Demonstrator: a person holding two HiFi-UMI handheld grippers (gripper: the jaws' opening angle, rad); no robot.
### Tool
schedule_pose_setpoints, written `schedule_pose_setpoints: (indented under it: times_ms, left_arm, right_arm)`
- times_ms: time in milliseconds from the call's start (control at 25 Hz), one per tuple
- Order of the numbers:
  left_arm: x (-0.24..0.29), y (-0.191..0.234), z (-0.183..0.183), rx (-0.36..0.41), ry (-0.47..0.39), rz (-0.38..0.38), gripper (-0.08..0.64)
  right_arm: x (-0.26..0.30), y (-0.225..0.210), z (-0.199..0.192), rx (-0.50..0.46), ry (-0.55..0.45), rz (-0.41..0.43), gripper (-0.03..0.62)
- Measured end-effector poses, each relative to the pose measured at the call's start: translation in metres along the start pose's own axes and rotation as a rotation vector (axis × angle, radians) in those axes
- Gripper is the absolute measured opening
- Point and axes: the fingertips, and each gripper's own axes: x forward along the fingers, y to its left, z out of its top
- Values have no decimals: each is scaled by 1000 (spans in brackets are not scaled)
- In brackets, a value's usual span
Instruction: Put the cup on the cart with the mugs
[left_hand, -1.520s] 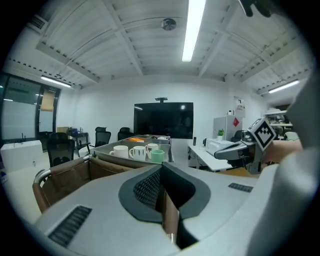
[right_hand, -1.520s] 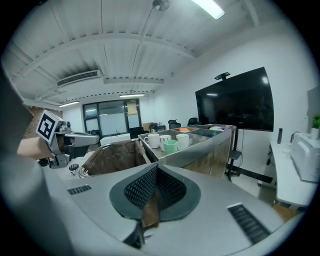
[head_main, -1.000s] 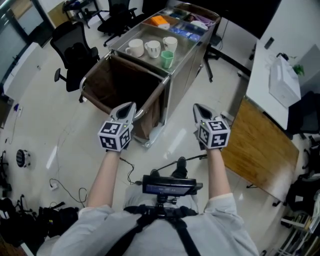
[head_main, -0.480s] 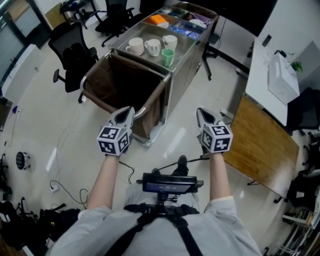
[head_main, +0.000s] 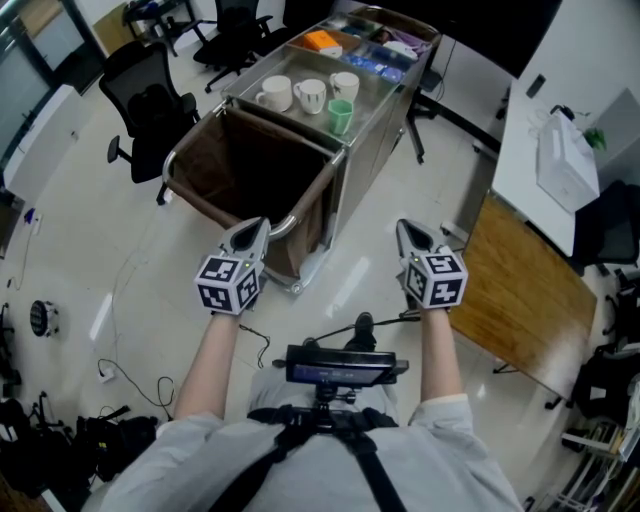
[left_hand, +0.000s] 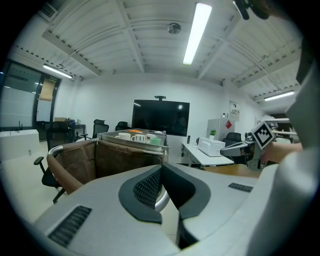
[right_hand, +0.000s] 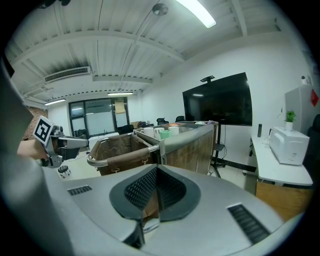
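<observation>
- The left gripper (head_main: 254, 231) had its fingers (left_hand: 148, 187) pressed together, with nothing between them.
- The right gripper (head_main: 409, 232) had its fingers (right_hand: 142, 189) closed too, and they were empty.
- The pale green plastic cup (head_main: 340, 115) stood upright on the stainless-steel cart (head_main: 381, 92), well ahead of both pairs of fingers and touching neither.
- Three white ceramic mugs (head_main: 308, 95) stood in a row just beyond the cup, farther from the fingers.
- A brown fabric bin (head_main: 250, 178) hung on the cart's near end, just ahead of the left fingers, between them and the cup.
</observation>
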Motion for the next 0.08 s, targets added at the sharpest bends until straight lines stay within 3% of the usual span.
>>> schedule_pose_setpoints:
  times_ms: [80]
  left_arm:
    - [0, 1, -2, -3, 5, -3, 5]
  right_arm:
    - [0, 0, -1, 0, 1, -4, 0]
